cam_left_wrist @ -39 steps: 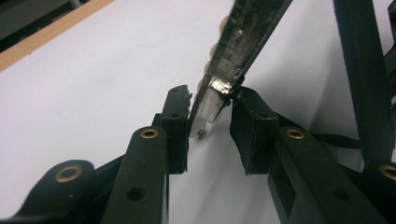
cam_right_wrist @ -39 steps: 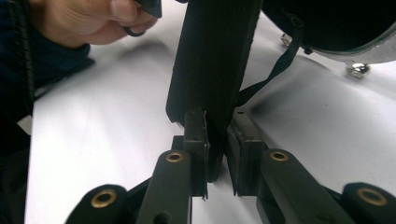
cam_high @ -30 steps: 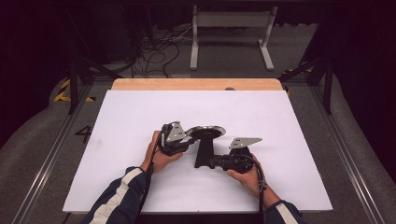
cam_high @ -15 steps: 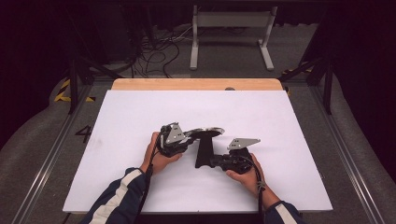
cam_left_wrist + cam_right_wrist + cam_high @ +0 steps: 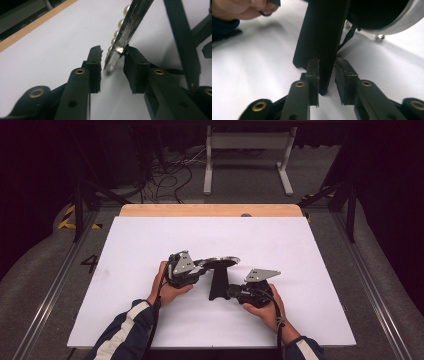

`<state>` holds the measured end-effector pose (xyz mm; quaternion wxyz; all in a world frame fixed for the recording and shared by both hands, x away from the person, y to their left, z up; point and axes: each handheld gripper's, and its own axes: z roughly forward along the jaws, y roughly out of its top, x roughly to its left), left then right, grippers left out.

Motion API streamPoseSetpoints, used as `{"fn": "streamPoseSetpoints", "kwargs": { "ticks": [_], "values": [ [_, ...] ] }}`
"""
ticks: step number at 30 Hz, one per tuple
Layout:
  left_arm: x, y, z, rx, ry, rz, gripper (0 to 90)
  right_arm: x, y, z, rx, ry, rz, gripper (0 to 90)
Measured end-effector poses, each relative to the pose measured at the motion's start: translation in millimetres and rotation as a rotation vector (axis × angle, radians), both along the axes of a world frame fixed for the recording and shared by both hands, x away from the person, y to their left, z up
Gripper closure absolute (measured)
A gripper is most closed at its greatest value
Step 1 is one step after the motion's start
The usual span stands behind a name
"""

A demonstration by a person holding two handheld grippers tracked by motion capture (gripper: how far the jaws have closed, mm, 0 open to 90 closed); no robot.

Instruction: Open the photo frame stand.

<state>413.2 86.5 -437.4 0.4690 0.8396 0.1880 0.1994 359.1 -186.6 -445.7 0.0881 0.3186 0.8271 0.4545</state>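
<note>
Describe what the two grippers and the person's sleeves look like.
Both grippers, left and right, are black, each topped by a grey three-cornered plate. Brass-coloured rivets dot the black jaws. A black cable trails from the right one. The sleeves are dark navy with white stripes.

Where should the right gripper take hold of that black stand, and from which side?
Grip the black stand low on its flat upright panel, coming in level from the person's right, jaws straddling its thin edge. The right gripper already brackets it there; the round mirror overhangs higher up.

White table top (image 5: pixel 150 240) over a wooden bench edge (image 5: pixel 210 210); a black stand (image 5: pixel 218 285) rests directly on it.
</note>
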Motion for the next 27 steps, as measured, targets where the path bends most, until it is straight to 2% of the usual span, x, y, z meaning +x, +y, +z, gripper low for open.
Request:
{"fn": "streamPoseSetpoints", "kwargs": {
  "ticks": [2,4,8,11,13,17,20,24,27],
  "values": [
    [-0.7,0.5,1.0,-0.007,-0.002,-0.010,63.6,-3.0,-2.2,5.2,0.003,-0.031,-0.020,75.1],
    [-1.4,0.9,2.2,-0.009,-0.008,-0.018,63.6,-8.5,-3.4,12.6,0.012,-0.087,-0.039,80.2],
    [-1.6,2.3,3.7,0.004,-0.013,-0.025,70.3,-17.5,0.7,22.0,0.040,-0.158,-0.038,90.0],
    [-0.9,3.7,4.2,0.011,-0.013,-0.034,71.7,-22.3,9.4,24.5,0.049,-0.193,-0.041,90.0],
    [-0.8,4.1,4.4,0.019,-0.016,-0.038,72.2,-25.1,19.3,25.5,0.034,-0.221,-0.040,90.0],
    [-1.0,4.0,4.2,0.019,-0.017,-0.035,72.3,-26.7,42.9,21.8,0.000,-0.239,-0.046,90.0],
    [-1.1,3.4,3.9,0.013,-0.015,-0.033,72.3,-25.2,56.0,19.0,0.015,-0.230,-0.046,90.0],
    [-0.7,3.2,4.3,0.027,-0.021,-0.037,72.5,-22.6,70.4,8.0,-0.023,-0.225,-0.069,90.0],
    [-1.2,2.3,5.5,0.039,-0.018,-0.034,72.9,-22.0,76.3,2.5,-0.054,-0.244,-0.096,90.0]
  ]
}}
